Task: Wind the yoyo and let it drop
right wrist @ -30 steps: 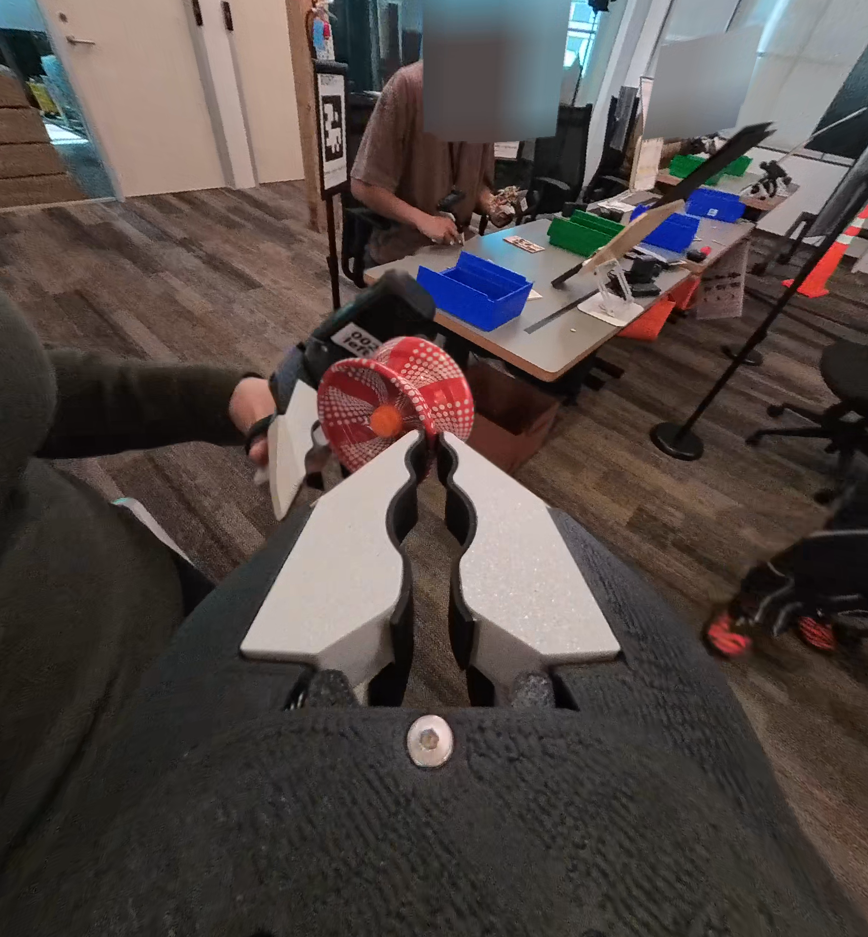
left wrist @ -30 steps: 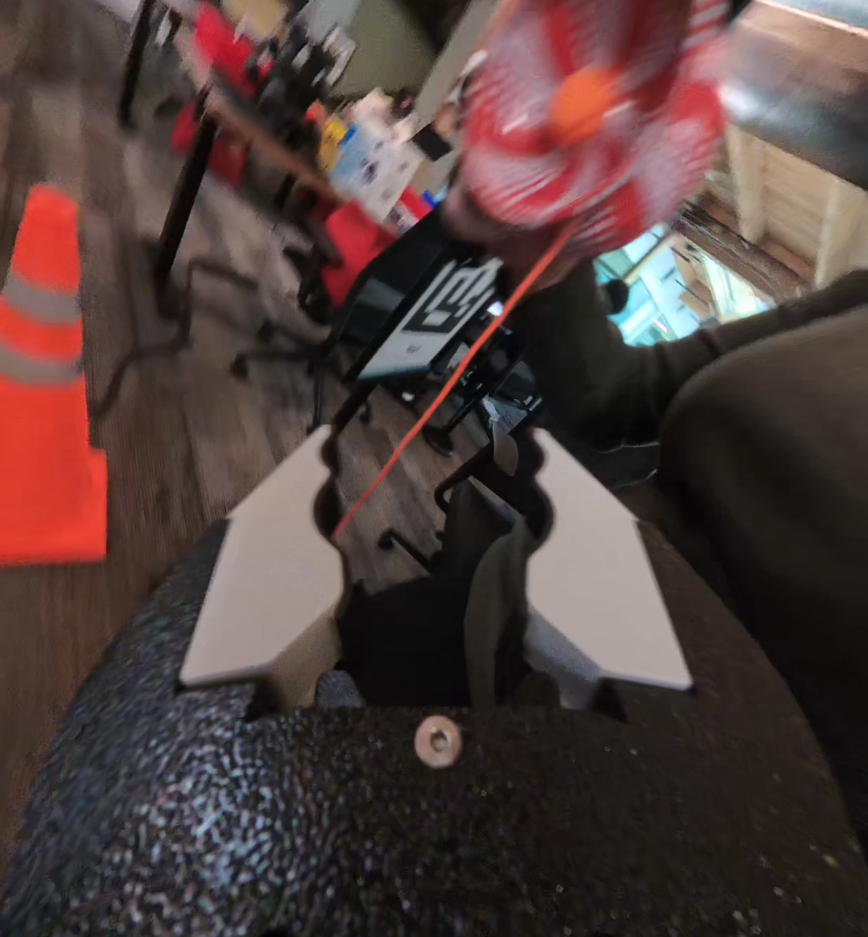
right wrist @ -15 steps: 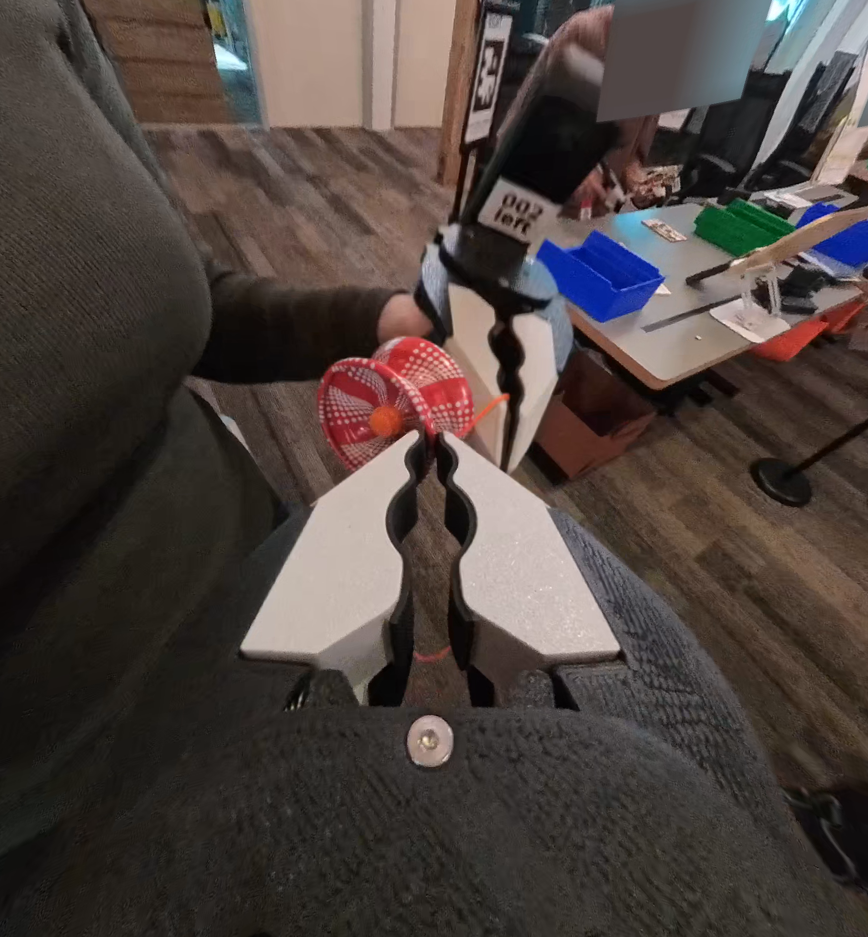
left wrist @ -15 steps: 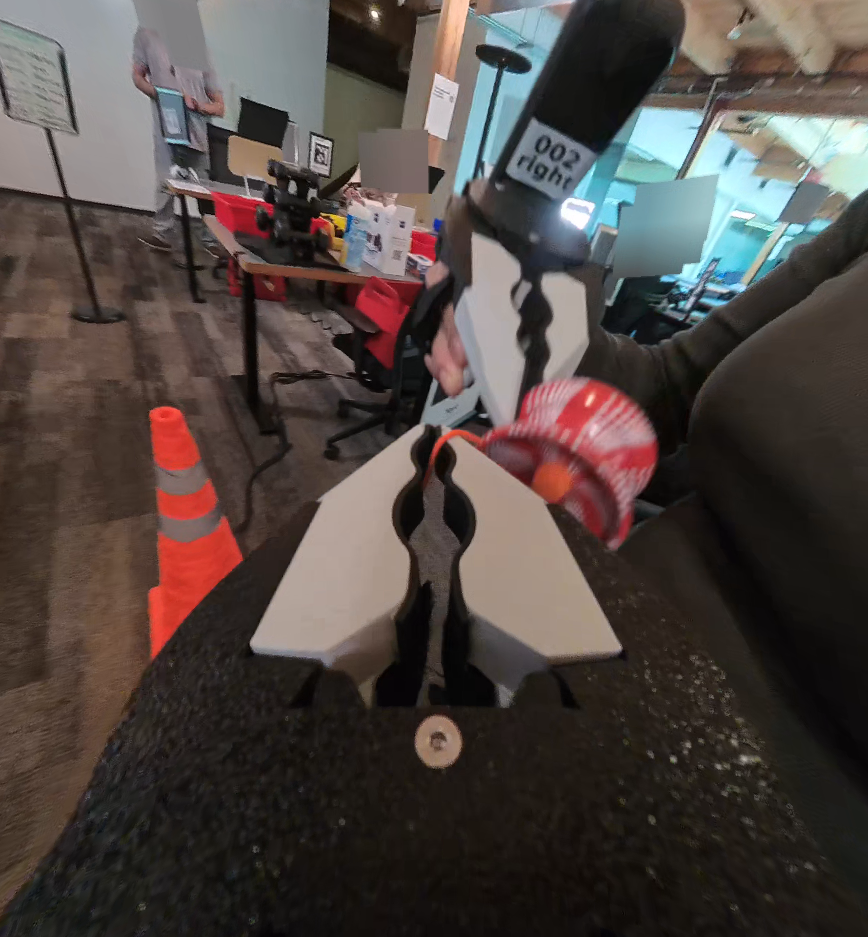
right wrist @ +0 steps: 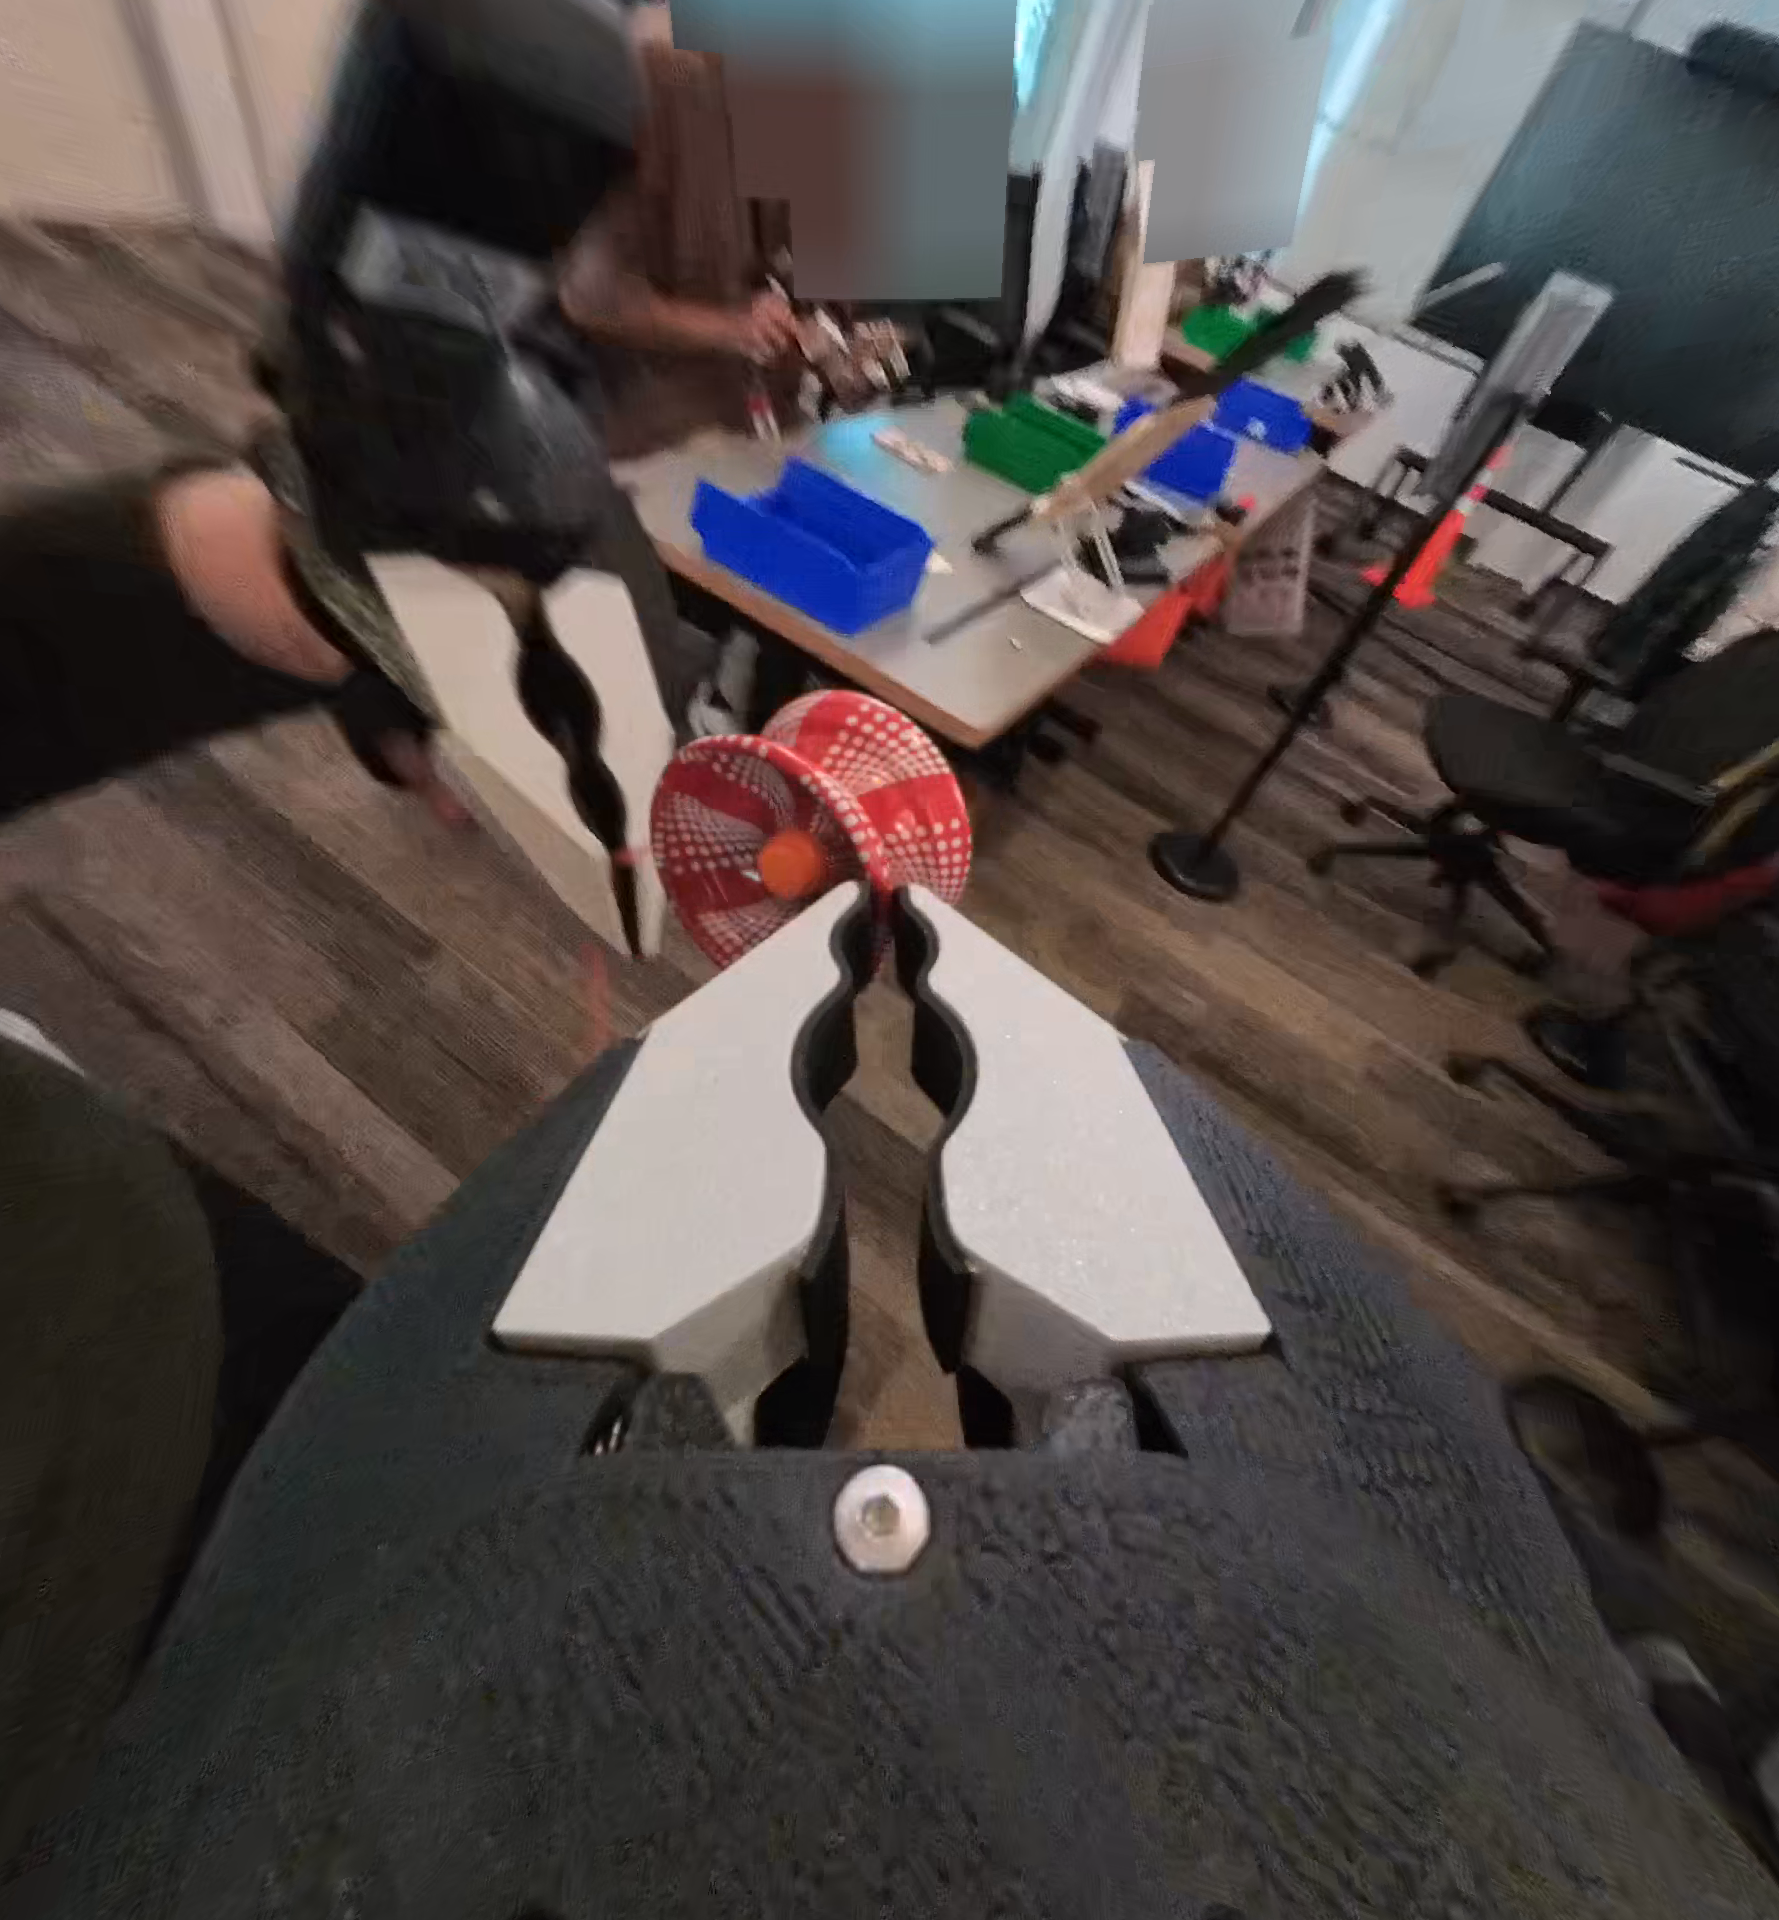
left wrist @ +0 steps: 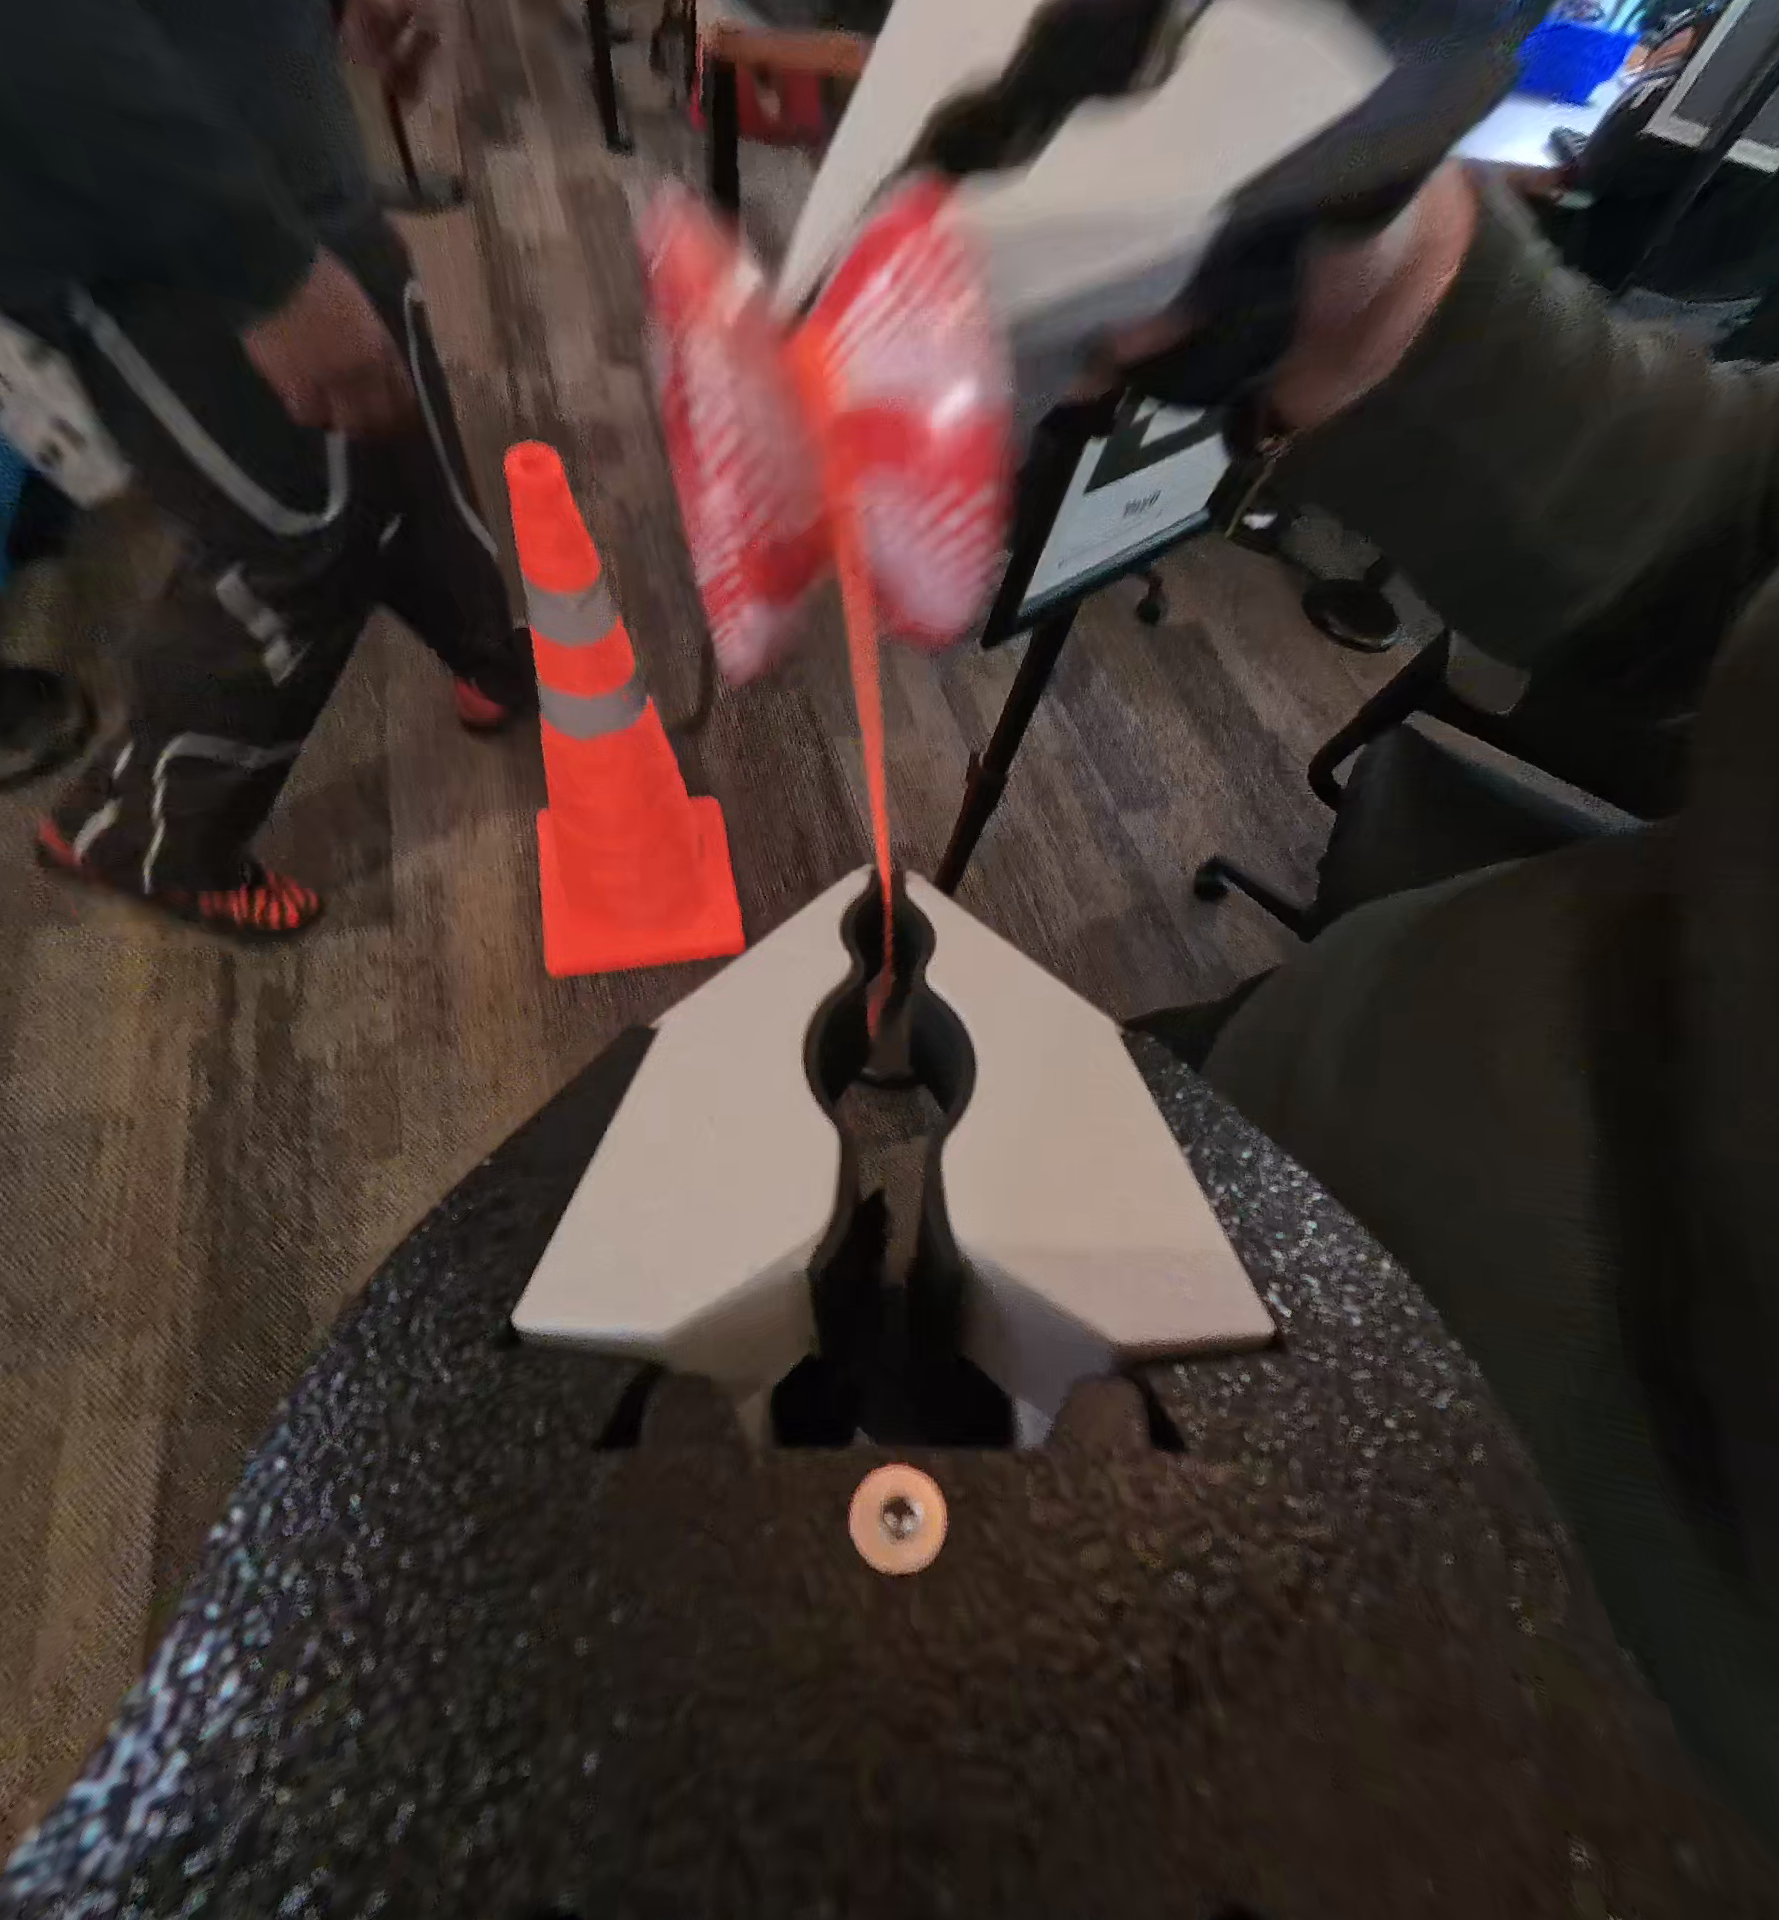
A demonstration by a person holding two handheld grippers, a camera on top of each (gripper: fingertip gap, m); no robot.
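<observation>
Floor w/ orange cone (left wrist: 610,727) and a passer-by's legs (left wrist: 272,582) close below; table (right wrist: 978,644) w/ blue bins behind. Right gripper (right wrist: 883,906) clamped on red yoyo (right wrist: 812,821) at its groove. Left gripper (left wrist: 890,904), tips together on orange string (left wrist: 869,665), has pulled away since 0.5 s ago, string now taut: another wrap going on, winding unfinished.

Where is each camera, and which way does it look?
Left wrist view: sits on the left gripper, looking down its jaws, shut on the orange string, toward the blurred red yoyo, an orange cone and the floor; the person's dark sleeve shows.
Right wrist view: sits on the right gripper, looking at the yoyo nipped at its tips and a grey table; a sleeve shows.
Both share the yoyo and the other gripper.
</observation>
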